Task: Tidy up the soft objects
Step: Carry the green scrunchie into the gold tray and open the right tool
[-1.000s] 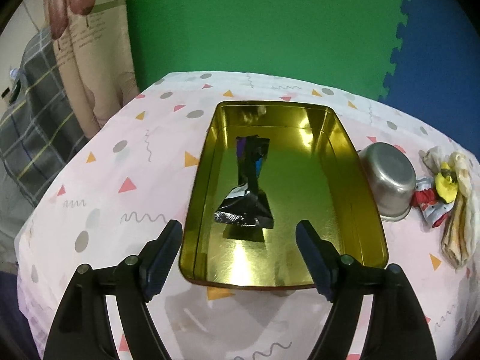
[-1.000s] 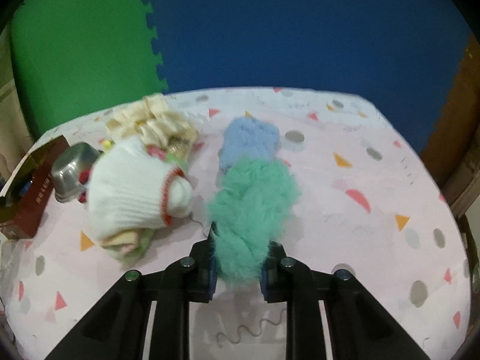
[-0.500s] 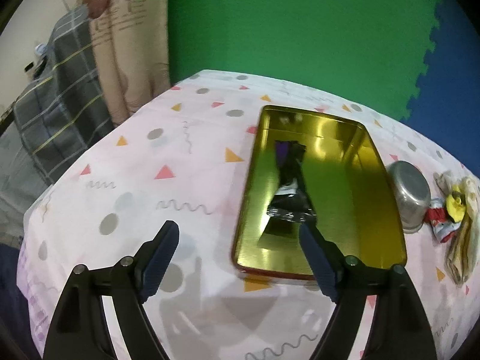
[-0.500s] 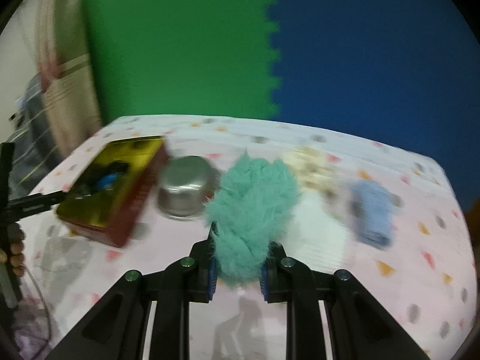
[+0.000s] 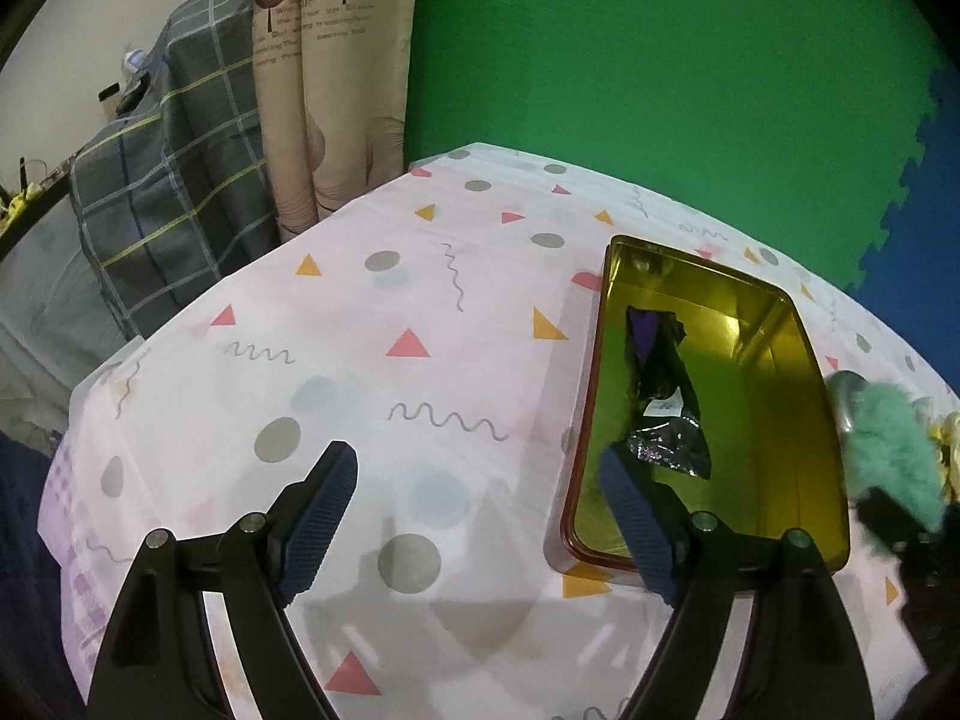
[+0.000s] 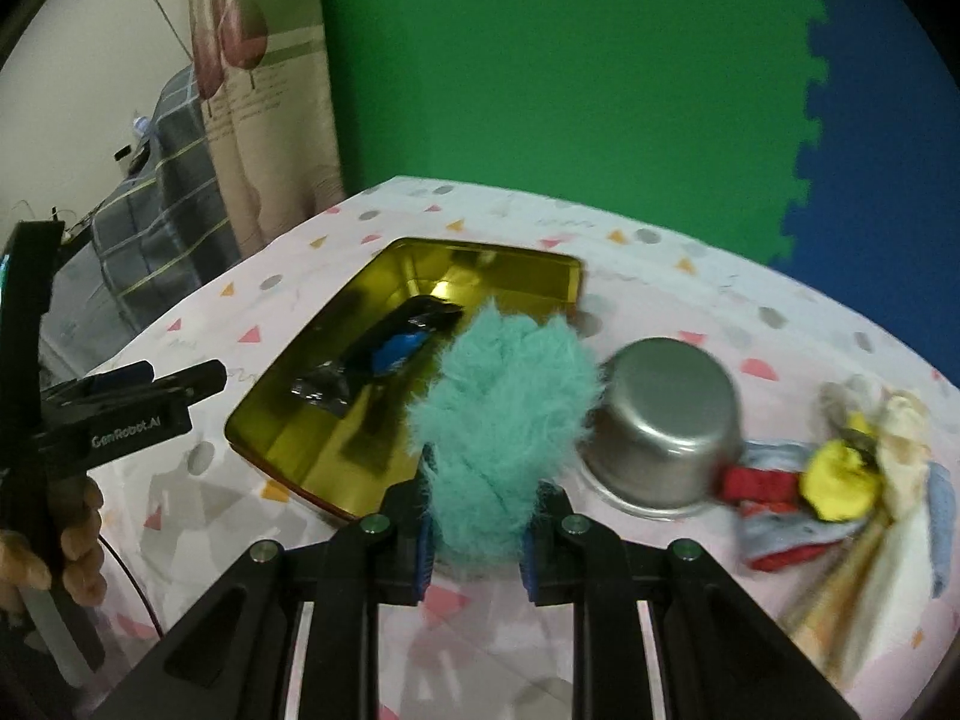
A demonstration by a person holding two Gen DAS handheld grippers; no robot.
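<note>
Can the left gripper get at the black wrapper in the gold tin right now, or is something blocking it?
Probably yes. The left gripper is open and empty, the gold tin has no lid, and the black wrapper lies uncovered. The right gripper, holding the green fluffy piece, hovers at the tin's edge and could crowd it.

White tablecloth (image 5: 372, 396) printed with pink and orange triangles, grey dots, squiggles. Upturned round steel bowl (image 6: 660, 420) just right of the tin, on the cloth. Far wall: green foam mat (image 5: 660, 90), blue foam mat (image 6: 888, 120) joining it at right by a toothed seam. Far left: beige curtain with leaf print (image 5: 336, 96), grey plaid fabric (image 5: 162, 180) draped beside it.
</note>
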